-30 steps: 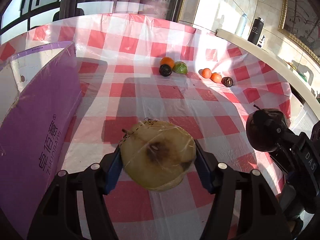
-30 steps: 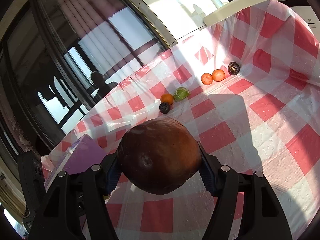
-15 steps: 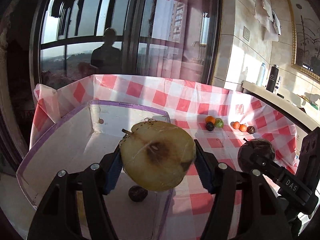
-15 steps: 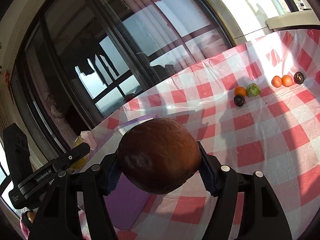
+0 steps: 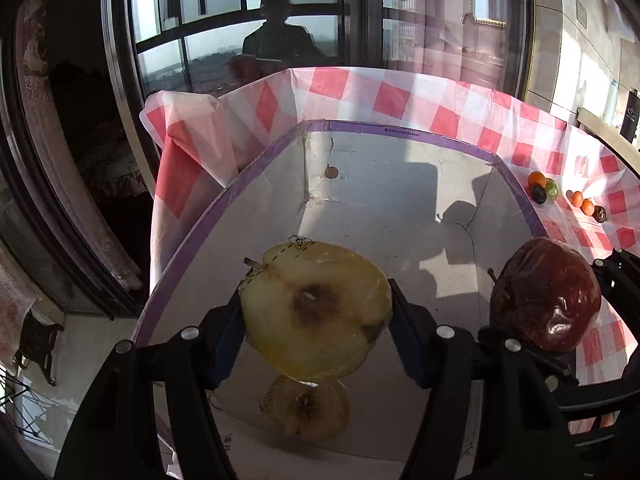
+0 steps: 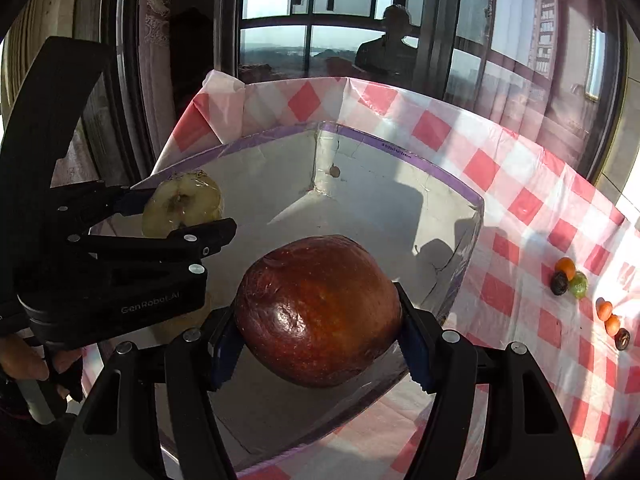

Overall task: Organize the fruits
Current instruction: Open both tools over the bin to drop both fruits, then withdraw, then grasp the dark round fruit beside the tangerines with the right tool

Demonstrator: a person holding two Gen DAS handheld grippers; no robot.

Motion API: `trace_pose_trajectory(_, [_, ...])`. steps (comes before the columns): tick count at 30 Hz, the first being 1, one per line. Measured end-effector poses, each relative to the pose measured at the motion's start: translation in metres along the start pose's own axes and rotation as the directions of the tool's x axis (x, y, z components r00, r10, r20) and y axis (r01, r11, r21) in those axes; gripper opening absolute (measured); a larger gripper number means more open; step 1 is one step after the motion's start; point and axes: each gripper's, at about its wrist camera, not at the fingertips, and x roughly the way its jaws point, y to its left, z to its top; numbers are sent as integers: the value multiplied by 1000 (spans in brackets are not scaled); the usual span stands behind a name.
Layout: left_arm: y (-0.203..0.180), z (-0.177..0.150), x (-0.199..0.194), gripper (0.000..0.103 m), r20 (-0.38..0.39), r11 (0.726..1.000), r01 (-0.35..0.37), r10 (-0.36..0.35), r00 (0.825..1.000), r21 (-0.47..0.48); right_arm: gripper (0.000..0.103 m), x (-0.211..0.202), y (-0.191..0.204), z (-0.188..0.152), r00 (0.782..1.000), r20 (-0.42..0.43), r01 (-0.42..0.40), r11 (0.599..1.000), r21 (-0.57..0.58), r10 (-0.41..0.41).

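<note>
My left gripper [image 5: 316,312] is shut on a plastic-wrapped yellow apple half [image 5: 316,308], held above the inside of a purple-rimmed white box [image 5: 400,132]. A second apple half [image 5: 306,408] lies on the box floor below it. My right gripper [image 6: 318,312] is shut on a dark red apple [image 6: 318,310], held over the box [image 6: 420,168]. The red apple also shows in the left wrist view [image 5: 546,294], at the box's right side. The left gripper with its apple half [image 6: 182,204] shows in the right wrist view at the left.
A red-and-white checked cloth [image 6: 520,208] covers the table. Several small fruits lie on it to the right: an orange [image 6: 566,266], a green one [image 6: 579,285], dark ones [image 6: 559,283], small oranges [image 6: 604,310]. Dark windows stand behind the box.
Both grippers have swung left from over the tablecloth to above the box, still holding their fruits. The box floor and the second apple half have come into view.
</note>
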Motion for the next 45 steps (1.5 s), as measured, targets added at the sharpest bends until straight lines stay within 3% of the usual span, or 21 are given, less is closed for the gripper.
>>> trace_pose_trajectory(2, [5,2,8,65,-31,1000,1,-1,1000,12,66,22,8,3,994,-110,-1,996,-85,-8])
trace_pose_trajectory(6, [3,7,15,65,-91,998,-5,11,996,63,65,58,27,6,960,-276,-19,974,-225,-45])
trace_pose_trajectory(10, [10,7,19,65,-143,998,35,-26,989,54,65,70,32,14,939,-342,-110,972,-208,33])
trace_pose_trajectory(13, [14,5,18,67,-157,997,70,-63,986,37,65,72,29,17,937,-343,-132,977,-167,68])
trace_pose_trajectory(15, [13,5,16,69,-149,998,55,-49,988,37,73,67,25,18,947,-312,-132,979,-152,80])
trace_pose_trajectory(17, [15,5,14,79,-147,998,52,-48,988,20,82,61,22,17,953,-290,-127,982,-138,82])
trace_pose_trajectory(19, [15,7,12,89,-133,998,56,-55,990,-2,85,55,19,17,960,-264,-128,983,-132,89])
trace_pose_trajectory(21, [17,8,10,93,-116,998,52,-55,992,-32,86,48,16,16,971,-226,-114,985,-132,82])
trace_pose_trajectory(25, [20,10,-17,97,33,994,21,-18,999,-104,86,19,6,6,998,-57,-28,995,-100,22])
trace_pose_trajectory(28, [7,12,-56,101,217,992,54,-29,976,-110,86,-21,-20,-15,989,137,-59,998,27,55])
trace_pose_trajectory(31, [-23,14,-92,101,363,990,128,-97,927,-61,86,-55,-61,-43,962,270,-77,981,178,27])
trace_pose_trajectory(34, [-64,11,-112,101,447,972,237,-210,869,-3,86,-72,-113,-83,952,306,-92,928,360,-25])
trace_pose_trajectory(36, [-98,6,-114,101,459,946,320,-303,835,44,86,-79,-149,-113,949,304,-73,874,481,-89])
trace_pose_trajectory(38, [-139,-2,-107,101,435,919,379,-386,814,106,86,-80,-183,-143,951,248,-2,798,602,-184])
trace_pose_trajectory(40, [-183,-9,-88,101,356,872,457,-490,796,177,86,-84,-210,-172,950,196,46,730,682,-244])
trace_pose_trajectory(43, [-240,-13,-39,101,182,831,524,-554,813,188,86,-83,-236,-208,942,169,69,657,751,-291])
trace_pose_trajectory(45, [-266,-13,-2,101,104,833,536,-551,828,140,87,-86,-250,-226,940,157,69,619,783,-303])
